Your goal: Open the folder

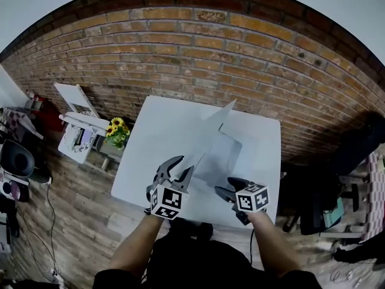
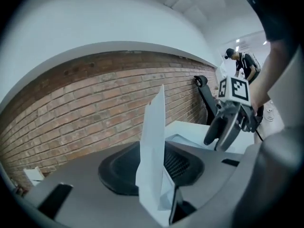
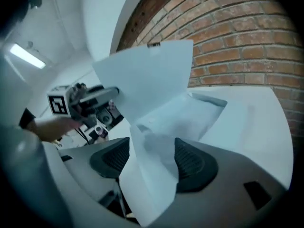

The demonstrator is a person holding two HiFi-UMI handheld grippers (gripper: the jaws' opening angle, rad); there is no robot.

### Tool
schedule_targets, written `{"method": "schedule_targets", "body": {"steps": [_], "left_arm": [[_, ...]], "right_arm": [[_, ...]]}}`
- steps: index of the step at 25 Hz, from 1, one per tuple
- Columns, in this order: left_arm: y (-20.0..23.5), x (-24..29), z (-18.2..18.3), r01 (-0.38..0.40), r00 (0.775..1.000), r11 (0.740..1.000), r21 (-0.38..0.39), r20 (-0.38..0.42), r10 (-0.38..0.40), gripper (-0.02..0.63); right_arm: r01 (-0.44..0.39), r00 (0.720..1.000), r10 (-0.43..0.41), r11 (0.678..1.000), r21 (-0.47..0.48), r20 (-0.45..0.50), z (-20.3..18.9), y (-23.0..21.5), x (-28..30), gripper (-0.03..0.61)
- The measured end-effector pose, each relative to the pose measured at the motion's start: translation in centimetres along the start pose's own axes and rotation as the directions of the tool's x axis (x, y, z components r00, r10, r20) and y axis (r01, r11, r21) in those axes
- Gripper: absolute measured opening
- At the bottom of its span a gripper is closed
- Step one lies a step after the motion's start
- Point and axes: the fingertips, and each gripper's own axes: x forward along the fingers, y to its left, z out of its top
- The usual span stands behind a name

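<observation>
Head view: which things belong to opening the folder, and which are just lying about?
In the job: folder, left gripper pinching its raised cover, right gripper, white table.
Lying about: sunflowers, black chair, white stand.

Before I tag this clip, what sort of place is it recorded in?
Probably an indoor workroom or studio: a bare brick wall, a wood-plank floor, a white table holding the folder, and cluttered gear along the left side.
</observation>
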Motion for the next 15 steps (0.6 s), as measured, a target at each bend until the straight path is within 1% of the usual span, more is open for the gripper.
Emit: {"method": "schedule_targets", "body": {"steps": [3, 6, 7, 8, 10, 12, 15], "left_arm": [[1.9, 0.2, 0.3, -0.028, 1.0, 0.999, 0.016, 0.009, 0.028, 0.155], [3.4, 0.4, 0.2, -0.036, 0.999, 0.999, 0.011, 0.011, 0.036, 0.153], [3.8, 0.4, 0.0, -0.037, 0.999, 0.999, 0.007, 0.009, 0.037, 0.135], [4.1, 0.3, -0.1, -0.04, 0.999, 0.999, 0.002, 0.005, 0.04, 0.117], [4.9, 0.1, -0.4, -0.057, 0.998, 0.998, -0.015, 0.002, 0.058, 0.045], [5.7, -0.5, -0.7, -0.083, 0.997, 0.996, -0.042, 0.0, 0.083, 0.029], [6.9, -2.2, -1.9, -0.132, 0.991, 0.988, -0.075, -0.021, 0.13, 0.026]], "right_arm": [[0.09, 0.991, -0.098, 0.992, -0.092, -0.095, -2.2, -0.8, 2.5, 0.313], [0.136, 0.975, -0.167, 0.97, -0.199, -0.148, -3.2, -0.7, 4.0, 0.322], [0.142, 0.97, -0.183, 0.962, -0.235, -0.161, -3.3, -0.6, 4.4, 0.328], [0.144, 0.966, -0.195, 0.952, -0.269, -0.172, -3.3, -0.5, 4.7, 0.335], [0.137, 0.957, -0.212, 0.932, -0.337, -0.197, -3.4, -0.3, 5.3, 0.345], [0.119, 0.951, -0.219, 0.911, -0.394, -0.219, -3.4, 0.0, 6.0, 0.347], [0.076, 0.949, -0.201, 0.893, -0.444, -0.242, -3.0, 0.8, 7.3, 0.347]]}}
